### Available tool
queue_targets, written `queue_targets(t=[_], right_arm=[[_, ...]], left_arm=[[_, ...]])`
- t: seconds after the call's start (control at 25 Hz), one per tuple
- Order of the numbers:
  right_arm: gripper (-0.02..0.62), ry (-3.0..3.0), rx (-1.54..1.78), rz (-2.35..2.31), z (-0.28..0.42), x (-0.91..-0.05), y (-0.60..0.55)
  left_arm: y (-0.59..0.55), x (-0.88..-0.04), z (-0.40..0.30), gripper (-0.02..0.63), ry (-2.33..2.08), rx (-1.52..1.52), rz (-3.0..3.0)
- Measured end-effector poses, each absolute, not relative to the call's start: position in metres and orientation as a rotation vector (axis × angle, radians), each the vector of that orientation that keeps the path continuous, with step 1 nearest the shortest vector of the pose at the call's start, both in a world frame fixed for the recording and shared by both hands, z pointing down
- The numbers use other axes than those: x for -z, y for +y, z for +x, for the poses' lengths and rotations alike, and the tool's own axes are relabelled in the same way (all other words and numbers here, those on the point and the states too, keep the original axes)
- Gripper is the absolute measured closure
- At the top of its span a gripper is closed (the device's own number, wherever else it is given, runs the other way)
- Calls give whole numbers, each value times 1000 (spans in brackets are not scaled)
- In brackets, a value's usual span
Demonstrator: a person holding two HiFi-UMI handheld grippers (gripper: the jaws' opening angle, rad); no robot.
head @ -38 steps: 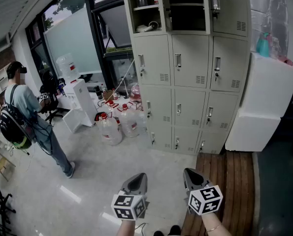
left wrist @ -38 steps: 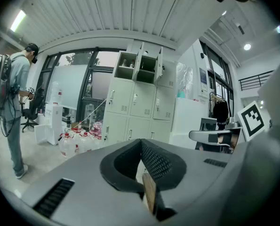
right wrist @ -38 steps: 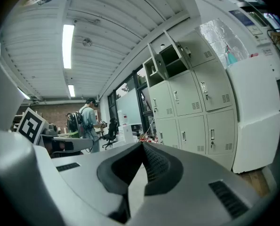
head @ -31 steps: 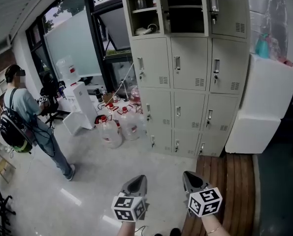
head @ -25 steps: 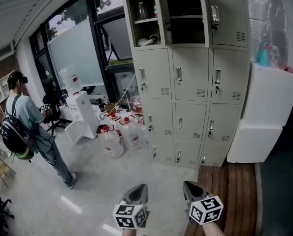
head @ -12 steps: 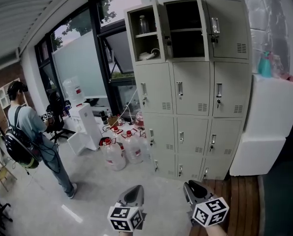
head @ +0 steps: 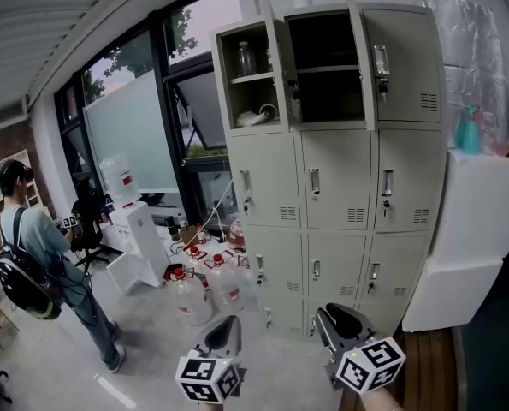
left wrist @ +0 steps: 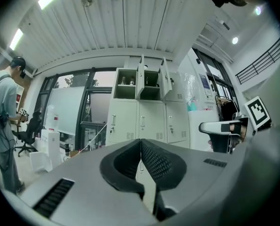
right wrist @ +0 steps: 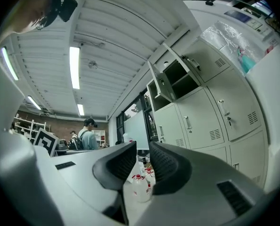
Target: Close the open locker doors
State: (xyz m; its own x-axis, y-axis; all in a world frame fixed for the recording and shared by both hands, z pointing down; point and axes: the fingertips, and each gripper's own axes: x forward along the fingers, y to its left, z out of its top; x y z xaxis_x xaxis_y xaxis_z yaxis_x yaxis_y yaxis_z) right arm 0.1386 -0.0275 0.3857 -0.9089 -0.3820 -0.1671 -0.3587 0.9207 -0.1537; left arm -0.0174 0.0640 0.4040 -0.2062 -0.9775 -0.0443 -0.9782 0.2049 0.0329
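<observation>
The left gripper [head: 226, 330] has its jaws pressed together with nothing between them. Beside it, the right gripper [head: 340, 319] has its jaws opening, and the gap between them is empty. Both are held low and side by side, pointing toward the locker [head: 322, 195] but well apart from it.

The locker is a grey bank of compartments in three columns. In its top row the left compartment [head: 250, 75] stands open, with a jar on its shelf and some small items below. The middle compartment [head: 327, 71] is also open and dark inside. Their doors are swung outward and appear nearly edge-on from the head view. The top right door [head: 404, 62] and all the doors in the lower rows are shut.

Large water bottles [head: 190, 294] stand on the floor at the locker's lower left. A white cabinet [head: 476, 229] is just beside the locker on the right, with a teal bottle [head: 468, 131] on top. A person with a backpack [head: 32, 264] stands far to the left.
</observation>
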Motion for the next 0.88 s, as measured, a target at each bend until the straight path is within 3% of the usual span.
queue_targets(t=[0.52,0.88], right_arm=[[508,2701,-125,-608,-41,-240,-184],[460,2549,-188,-597,-89,-157,-239]], left_arm=[[-113,-287,-209,584,2162,-144,-1987],[-183,-232,-270,584,2017,-163,-2004]])
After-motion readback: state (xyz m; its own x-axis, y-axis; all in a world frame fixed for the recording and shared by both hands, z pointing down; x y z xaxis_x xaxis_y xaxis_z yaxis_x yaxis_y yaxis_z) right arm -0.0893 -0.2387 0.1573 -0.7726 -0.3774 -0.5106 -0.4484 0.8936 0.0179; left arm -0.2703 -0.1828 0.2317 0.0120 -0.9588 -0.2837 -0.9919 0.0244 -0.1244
